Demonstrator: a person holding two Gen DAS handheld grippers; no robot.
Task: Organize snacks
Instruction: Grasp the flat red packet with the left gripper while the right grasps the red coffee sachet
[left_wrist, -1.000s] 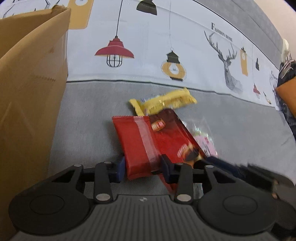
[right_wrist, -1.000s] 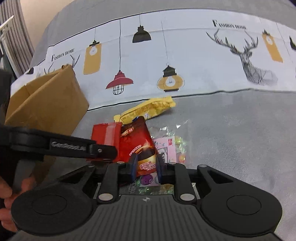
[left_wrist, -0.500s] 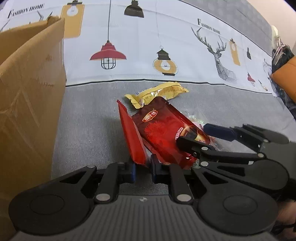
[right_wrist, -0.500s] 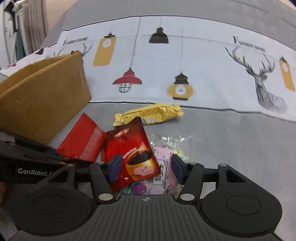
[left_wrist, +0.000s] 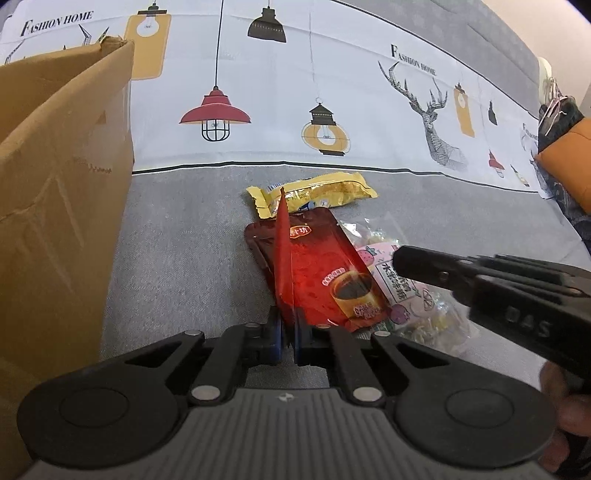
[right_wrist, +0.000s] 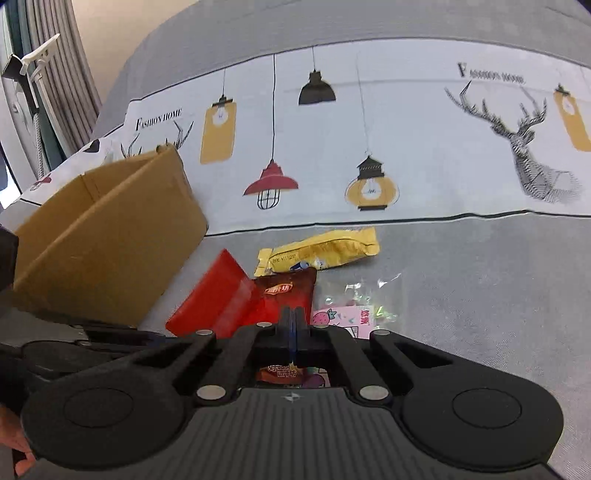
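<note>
Between the left gripper fingers: plain red foil snack packet, clamped at its near end, standing on edge. Long axis runs straight away from the fingers toward the grey sofa backrest.

Carton: brown cardboard box, on the sofa seat toward its left edge, open at the top. It lies left of the held packet, on the left gripper's own side, so that gripper looks better placed for the drop; judged next move is a carry leftward and up over the near wall.

Right gripper: fingers pressed together, nothing seen between them; poised above the dark red coffee-print sachet.

Remaining stock on the seat:
- dark red sachet, flat;
- yellow foil packet behind it, crosswise, near the backrest;
- clear bag with pink fruit label, partly under the sachet, to its right.

View notes: the left wrist view shows the red packet edge-on as a thin blade; the right wrist view shows its broad face, tilted, and the box's open interior. Box contents cannot be seen in either.
</note>
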